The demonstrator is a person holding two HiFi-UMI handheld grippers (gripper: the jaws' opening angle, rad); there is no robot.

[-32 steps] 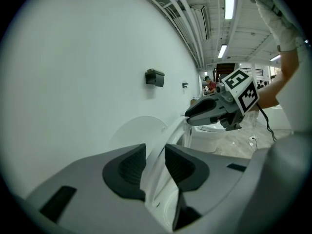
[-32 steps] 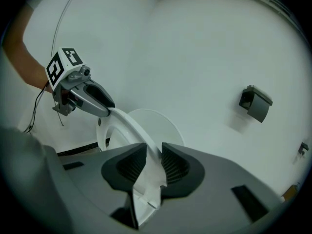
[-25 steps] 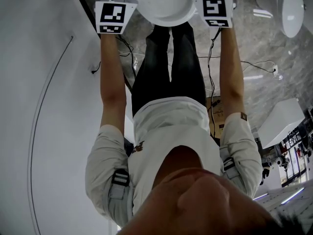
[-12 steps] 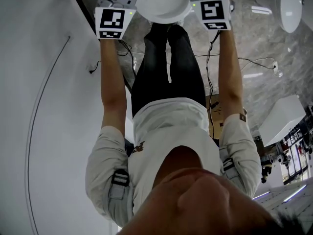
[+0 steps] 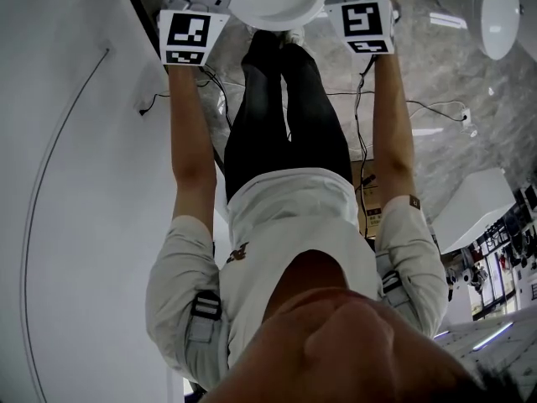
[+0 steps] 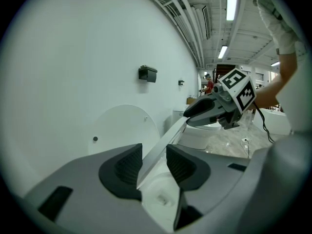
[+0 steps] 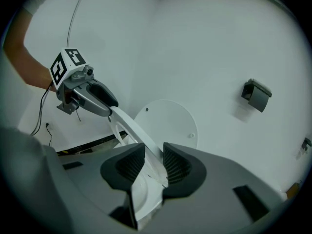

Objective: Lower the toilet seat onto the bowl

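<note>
Left gripper (image 6: 154, 156), right gripper (image 7: 153, 157): jaws just been opening, toilet seat (image 6: 168, 133) loose between each pair. Risk: seat slips free, slams onto bowl (image 6: 158, 199).

- The toilet seat (image 7: 132, 129) slants above the bowl (image 6: 158, 199), in front of the lid (image 7: 171, 122).
- The lid stands upright against the wall (image 7: 195, 43).
- A wall holder (image 7: 257, 94) sits higher on the wall, to the right of the lid.
- In the head view, another fixture (image 5: 501, 15) stands on the floor (image 5: 445, 65), well right of the person's legs (image 5: 285, 116).
</note>
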